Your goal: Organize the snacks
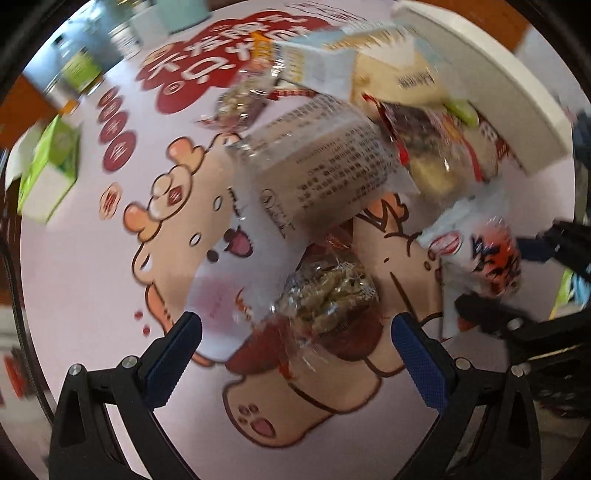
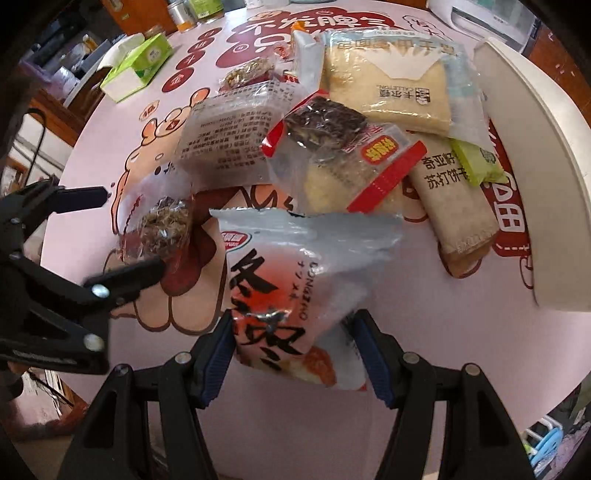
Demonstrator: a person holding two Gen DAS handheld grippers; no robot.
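Note:
My right gripper (image 2: 293,341) is shut on a white and orange snack packet (image 2: 291,295) and holds it just above the table; the packet also shows in the left wrist view (image 1: 476,258). My left gripper (image 1: 295,336) is open around a clear wrapped nut bar (image 1: 328,295) that lies on the pink cartoon tablecloth (image 1: 92,277). The nut bar shows in the right wrist view (image 2: 162,225), with the left gripper (image 2: 131,232) around it. A pile of snacks lies beyond: a translucent printed packet (image 2: 225,136), a red-edged packet (image 2: 340,162), a bread packet (image 2: 391,88).
A white tray (image 2: 535,147) lies at the right of the pile. A green tissue box (image 2: 136,66) stands at the far left. Jars (image 2: 192,11) stand at the table's far edge. A cracker packet (image 2: 454,199) and a small green packet (image 2: 476,162) lie by the tray.

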